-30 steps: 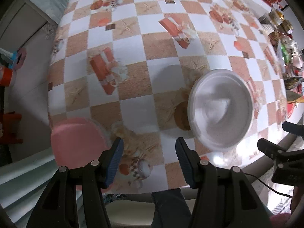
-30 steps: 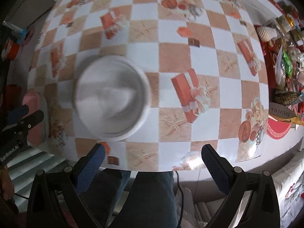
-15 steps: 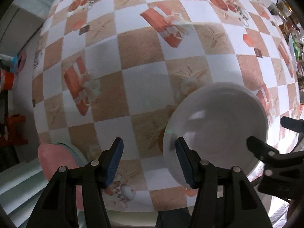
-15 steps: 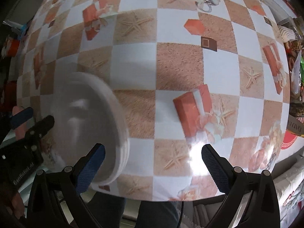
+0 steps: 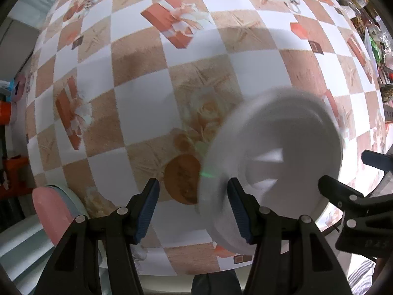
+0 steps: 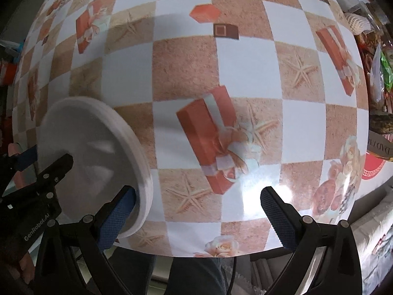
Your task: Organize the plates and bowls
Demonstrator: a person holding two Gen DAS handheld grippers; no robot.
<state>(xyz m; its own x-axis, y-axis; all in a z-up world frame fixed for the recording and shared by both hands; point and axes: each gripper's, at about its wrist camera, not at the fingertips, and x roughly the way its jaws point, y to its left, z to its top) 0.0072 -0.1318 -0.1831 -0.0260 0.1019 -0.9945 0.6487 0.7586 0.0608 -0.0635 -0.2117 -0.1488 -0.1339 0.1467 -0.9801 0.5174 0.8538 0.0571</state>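
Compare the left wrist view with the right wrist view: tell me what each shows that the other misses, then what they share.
Only the left wrist view shows the pink round plate at the table's near-left edge and the left tool head-on, open, its right finger at the white bowl's rim. Only the right wrist view shows the right tool head-on, open wide, plus a rose print at the near edge. Both show the white round bowl, blurred, on the checkered tablecloth, and each catches the other tool from the side.

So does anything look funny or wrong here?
Yes: the white bowl looks tipped up on its side between the open left gripper and right gripper, near the table edge. Nothing looks spilled or broken.
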